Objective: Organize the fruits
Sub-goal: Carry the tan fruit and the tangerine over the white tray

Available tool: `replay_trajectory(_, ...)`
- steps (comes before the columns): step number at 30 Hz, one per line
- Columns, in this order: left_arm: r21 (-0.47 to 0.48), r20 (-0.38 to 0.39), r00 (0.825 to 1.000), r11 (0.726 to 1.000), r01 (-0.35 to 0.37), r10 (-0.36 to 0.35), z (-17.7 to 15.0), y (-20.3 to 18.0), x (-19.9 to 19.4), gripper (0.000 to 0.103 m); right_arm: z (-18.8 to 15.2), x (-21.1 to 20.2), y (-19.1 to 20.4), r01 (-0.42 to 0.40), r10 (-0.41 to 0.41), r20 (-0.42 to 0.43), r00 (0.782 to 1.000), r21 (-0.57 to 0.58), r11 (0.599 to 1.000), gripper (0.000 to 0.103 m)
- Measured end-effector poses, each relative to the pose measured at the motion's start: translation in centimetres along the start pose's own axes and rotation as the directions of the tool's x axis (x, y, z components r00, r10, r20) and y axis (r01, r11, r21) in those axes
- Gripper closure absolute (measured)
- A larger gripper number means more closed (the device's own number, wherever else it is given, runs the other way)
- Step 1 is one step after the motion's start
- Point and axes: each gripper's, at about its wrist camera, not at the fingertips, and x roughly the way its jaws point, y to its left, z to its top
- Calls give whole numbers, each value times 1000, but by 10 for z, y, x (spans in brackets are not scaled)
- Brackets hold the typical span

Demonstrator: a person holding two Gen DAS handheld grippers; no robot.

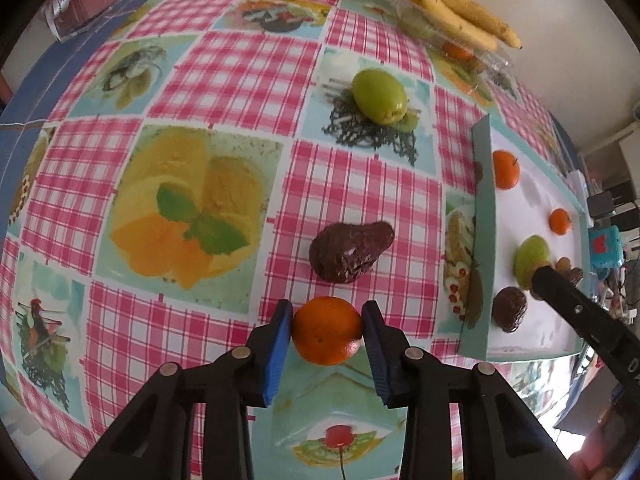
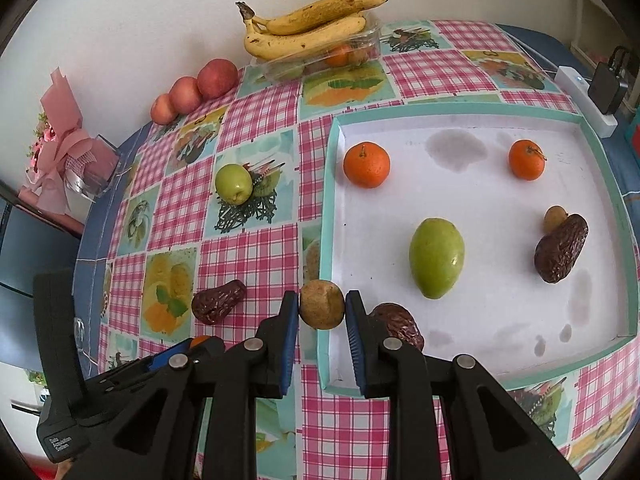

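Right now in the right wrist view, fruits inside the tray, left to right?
Inside the tray: left orange, green mango, right orange, dark avocado. I've skipped the small brown fruit tucked against that avocado and the avocado half hidden behind the claw.

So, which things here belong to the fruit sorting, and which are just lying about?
Part of the job:
- tangerine in left claw
- small brown fruit in right claw
- tray
- green fruit and dark fruit on the tablecloth

Just lying about:
- pink bouquet
- white power strip
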Motion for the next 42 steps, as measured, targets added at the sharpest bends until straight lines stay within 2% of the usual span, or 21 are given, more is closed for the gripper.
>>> replay_trajectory(4,-1,40,999,1000,17,-17,0,-1,-12,65,1,-4,-4,-3,3,11,1000,16,1000,78)
replay_trajectory(10,46,100,994,998,35,-40,2,-16,-31,65,5,-17,-24,25,-30,54,998,78,997,78)
replay_trajectory(15,127,133,989,991,45,-62,5,-50,-41,65,10,-27,-57,89,-105,89,990,160,983,78)
replay_trajectory(20,221,144,985,974,58,-91,10,-93,-41,65,13,-36,-88,120,-150,111,982,239,964,78)
replay_trajectory(22,262,134,985,963,70,-108,14,-112,-36,65,15,-36,-97,130,-164,116,980,257,958,78)
replay_trajectory(25,268,89,984,955,124,-153,21,-128,-23,65,19,-35,-106,145,-183,117,976,276,950,78)
replay_trajectory(33,307,72,987,945,114,-142,44,-162,6,65,33,-16,-118,132,-164,84,983,299,945,78)
replay_trajectory(42,317,39,991,942,108,-126,56,-174,33,65,48,-4,-124,151,-175,53,983,306,940,78)
